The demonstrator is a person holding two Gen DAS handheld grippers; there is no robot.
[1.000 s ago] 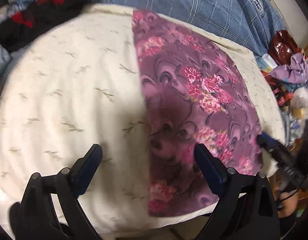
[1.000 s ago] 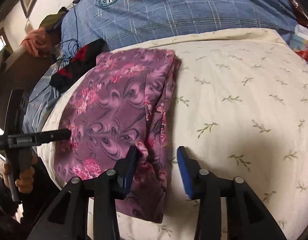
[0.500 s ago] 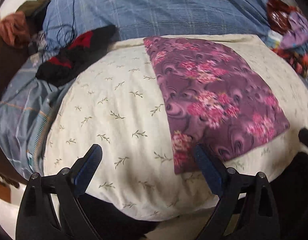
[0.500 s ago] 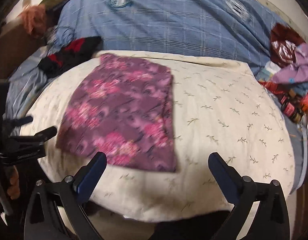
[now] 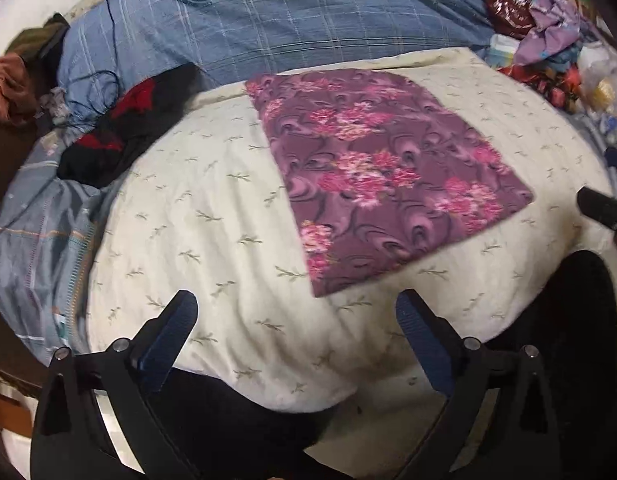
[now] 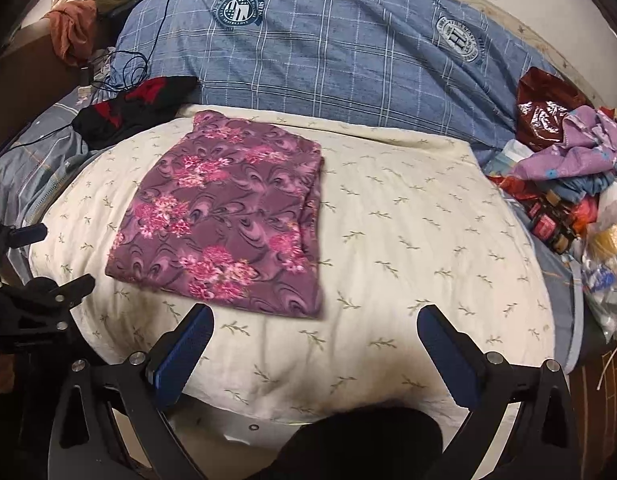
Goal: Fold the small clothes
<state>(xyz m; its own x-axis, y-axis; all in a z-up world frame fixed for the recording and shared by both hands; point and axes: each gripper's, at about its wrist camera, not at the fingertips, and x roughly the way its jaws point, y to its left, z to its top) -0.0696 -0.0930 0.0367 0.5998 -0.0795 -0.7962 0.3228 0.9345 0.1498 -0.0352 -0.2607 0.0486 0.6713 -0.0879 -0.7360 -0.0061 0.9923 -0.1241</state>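
- We hold both claws over the near edge of the pad, angled down, nothing in either.
- L claw: jaws spread wide, blue pads facing each other w/ only cream pad surface between them. Touching no cloth.
- R claw: jaws spread fully, blue pads clear of everything; bare pad between them.
- Cloth = purple floral piece, folded flat into a rough rectangle, lying on the pad.
- From R claw: cloth sits ahead & to the left, its near edge just beyond the left fingertip, apart from it.
- From L claw: cloth sits ahead & to the right, near corner just past the gap between the fingers, not touching.
- Fold's thicker doubled edge shows on the cloth's right side in R view.
- L claw also shows at far left of R view, low by the pad's edge; R claw tip peeks in at far right of L view.
- Beyond the pad, further ahead of both claws: blue checked duvet w/ round crests.
- Ahead-left: black/red garment at the pad's far left corner, partly on the duvet.
- Ahead-right: pile of mixed clothes & bags off the pad's right side.
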